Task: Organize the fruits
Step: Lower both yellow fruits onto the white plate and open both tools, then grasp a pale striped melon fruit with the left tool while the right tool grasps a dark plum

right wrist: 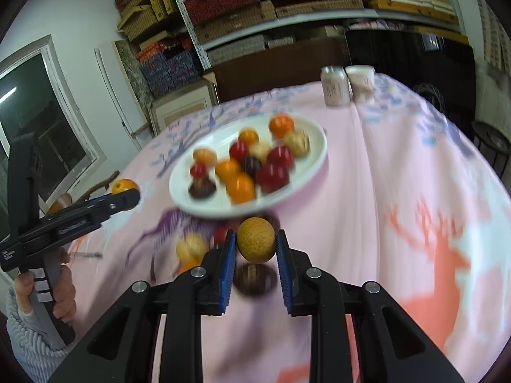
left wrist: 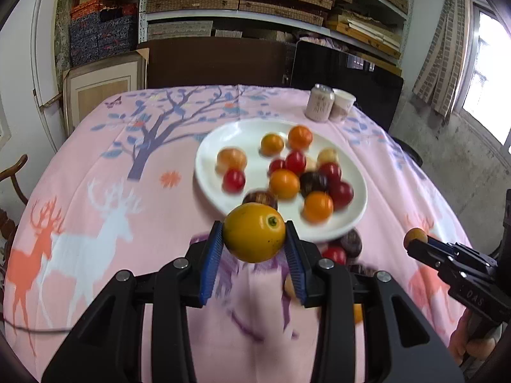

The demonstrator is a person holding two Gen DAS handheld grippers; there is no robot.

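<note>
Hand-held grippers (left wrist: pixel 254 239) (right wrist: pixel 256 241) — both gripping fruit

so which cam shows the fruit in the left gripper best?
Left wrist view: the yellow-orange fruit sits sharp and close between the left gripper fingers, its stem end visible. The right wrist view shows the same fruit only small at far left, partly hidden behind that gripper's tip.

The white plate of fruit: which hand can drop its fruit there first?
Probably left. The left gripper holds its yellow-orange round fruit right at the white plate rim; the right gripper, holding a tan round fruit, looks slightly farther back.
</note>
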